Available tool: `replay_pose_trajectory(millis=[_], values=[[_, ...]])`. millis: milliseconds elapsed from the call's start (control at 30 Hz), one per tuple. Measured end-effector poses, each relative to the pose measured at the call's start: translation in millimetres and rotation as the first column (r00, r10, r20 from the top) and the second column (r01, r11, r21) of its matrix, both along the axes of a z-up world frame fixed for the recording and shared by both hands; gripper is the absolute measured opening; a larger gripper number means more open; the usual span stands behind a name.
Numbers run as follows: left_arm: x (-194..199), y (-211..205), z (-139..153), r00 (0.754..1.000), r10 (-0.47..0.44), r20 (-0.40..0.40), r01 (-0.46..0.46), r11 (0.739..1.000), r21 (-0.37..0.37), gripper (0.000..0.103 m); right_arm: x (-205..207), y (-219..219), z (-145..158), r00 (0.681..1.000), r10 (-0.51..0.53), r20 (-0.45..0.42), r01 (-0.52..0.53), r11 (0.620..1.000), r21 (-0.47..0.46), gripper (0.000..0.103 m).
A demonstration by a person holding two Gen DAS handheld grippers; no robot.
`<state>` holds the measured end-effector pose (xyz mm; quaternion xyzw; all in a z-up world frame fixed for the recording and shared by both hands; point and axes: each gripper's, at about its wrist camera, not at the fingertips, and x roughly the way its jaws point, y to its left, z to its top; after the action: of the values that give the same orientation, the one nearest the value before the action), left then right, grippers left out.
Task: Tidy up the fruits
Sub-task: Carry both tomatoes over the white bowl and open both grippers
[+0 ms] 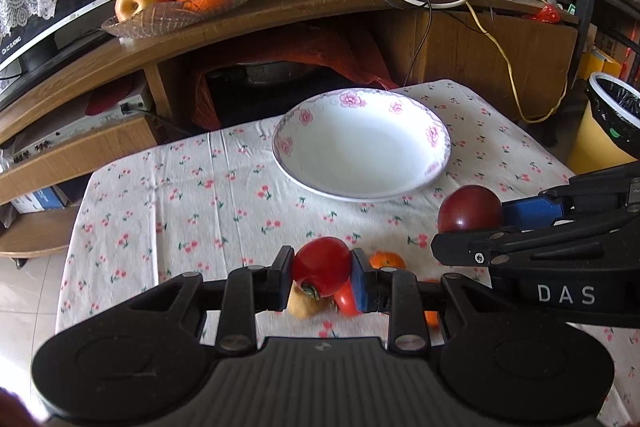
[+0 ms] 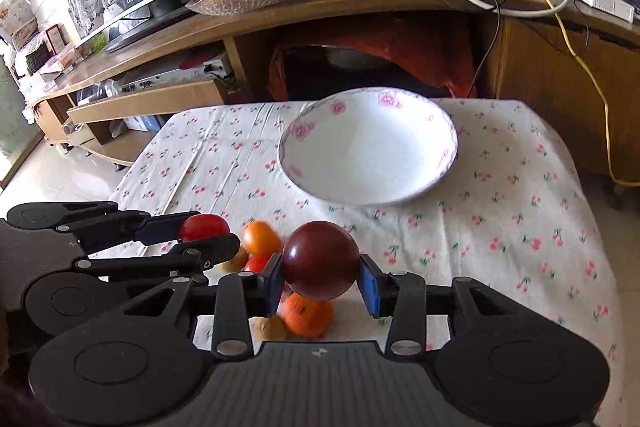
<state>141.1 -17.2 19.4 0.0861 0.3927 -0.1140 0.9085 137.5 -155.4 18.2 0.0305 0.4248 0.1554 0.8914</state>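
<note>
Clamping a red tomato (image 1: 320, 264), left fingers (image 1: 283, 277) hide fruit; right fingers (image 2: 374, 285) clamp plum (image 2: 321, 259).

Left gripper (image 1: 322, 277) clamps red tomato (image 1: 322, 267)

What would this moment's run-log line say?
left gripper: shut on red tomato | right gripper: shut on dark red fruit | bowl: empty | other fruit: on tablecloth
</note>
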Motion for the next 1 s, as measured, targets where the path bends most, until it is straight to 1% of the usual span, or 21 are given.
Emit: replay_pose_trajectory(millis=[267,600,800,1000], values=[[29.6,-7.9,-5.5,1.0,0.002,0.01,-0.002,1.0,0.0,0.038,27.8,-6.5,-2.6,1.0,-0.015,0.024,0.015,1.0,-0.021,0.035],[67.5,-23.6,-21.9,1.0,-0.021,0.016,0.021,0.999,0.031,0.037,64.4,-15.7,-16.3,0.998,-0.003,0.055,0.006,0.998,-0.057,0.036],[80.4,-28.5,-31.5,0.999,-0.031,0.024,0.03,0.999,0.044,0.037,80.4,-19.4,-25.0,0.998,0.008,0.056,-0.004,0.998,-0.067,0.036],[85.8,-31.9,-35.9,0.998,-0.05,0.039,0.046,0.995,0.084,0.037,91.6,-21.0,-31.3,0.999,0.03,0.044,-0.027,0.998,-0.064,0.037]])
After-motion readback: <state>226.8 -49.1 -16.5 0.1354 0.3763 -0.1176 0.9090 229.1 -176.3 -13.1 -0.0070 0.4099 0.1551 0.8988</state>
